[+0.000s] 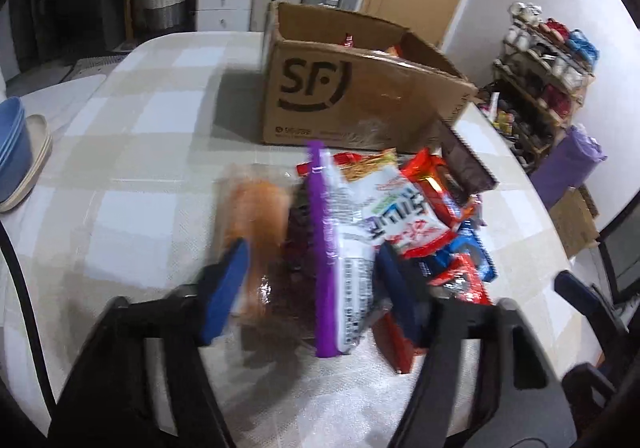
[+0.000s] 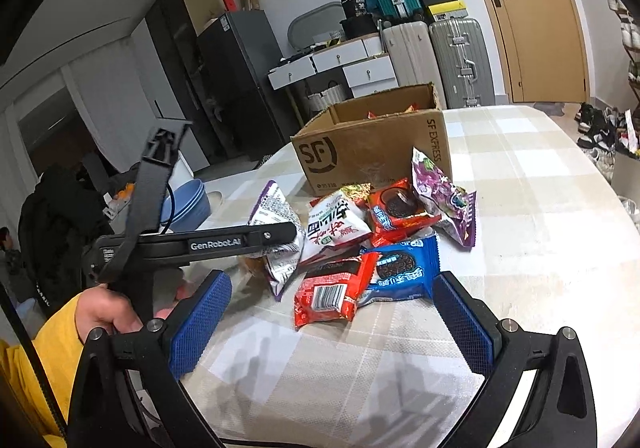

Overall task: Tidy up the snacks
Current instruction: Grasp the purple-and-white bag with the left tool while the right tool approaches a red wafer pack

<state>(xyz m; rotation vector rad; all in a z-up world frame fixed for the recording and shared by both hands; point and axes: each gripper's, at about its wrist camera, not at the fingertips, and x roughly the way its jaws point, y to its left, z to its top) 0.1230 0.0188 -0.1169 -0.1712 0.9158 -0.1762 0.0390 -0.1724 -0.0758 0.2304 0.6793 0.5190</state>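
Observation:
A pile of snack packets lies on the checked tablecloth in front of an open SF cardboard box (image 1: 352,100) (image 2: 372,148), which holds some packets. My left gripper (image 1: 310,288) is open with its jaws either side of a purple-and-white packet (image 1: 344,248) (image 2: 276,216) and a clear bag with an orange pastry (image 1: 256,216). It touches neither clearly. My right gripper (image 2: 332,324) is open and empty, just short of a red packet (image 2: 328,292) and a blue cookie packet (image 2: 404,272). A purple packet (image 2: 444,196) leans against the box.
Stacked blue bowls (image 1: 12,152) (image 2: 188,204) stand at the table's left edge. A white noodle packet (image 2: 336,224) and a red cookie packet (image 2: 396,208) lie in the pile. Suitcases, drawers and a shoe rack (image 1: 548,80) stand beyond the table.

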